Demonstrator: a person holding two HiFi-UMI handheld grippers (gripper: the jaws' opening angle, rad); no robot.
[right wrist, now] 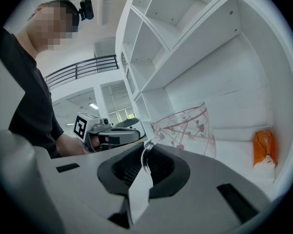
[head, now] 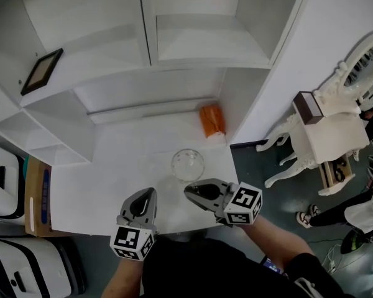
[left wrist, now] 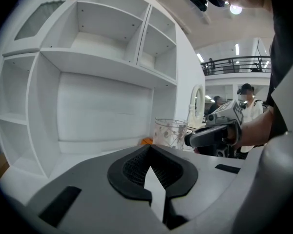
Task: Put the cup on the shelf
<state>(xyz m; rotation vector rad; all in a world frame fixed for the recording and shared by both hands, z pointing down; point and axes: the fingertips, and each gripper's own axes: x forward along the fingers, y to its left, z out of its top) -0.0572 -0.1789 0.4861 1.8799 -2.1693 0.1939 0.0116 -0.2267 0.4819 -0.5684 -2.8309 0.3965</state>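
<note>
Cup [head: 188, 164], clear and empty, is clamped in right tongs [head: 190, 192]; left tongs [head: 148, 195] together.

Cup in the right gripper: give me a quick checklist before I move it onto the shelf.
1. Right gripper jaws shut on the cup glass: ok.
2. Cup upright: ok.
3. Left gripper jaws together, empty, apart from the cup: ok.
4. Shelf compartment above is bare: ok.
5. Orange packet apart from the cup, at the back right: ok.
6. Grip firm enough not to slip: cannot tell.
</note>
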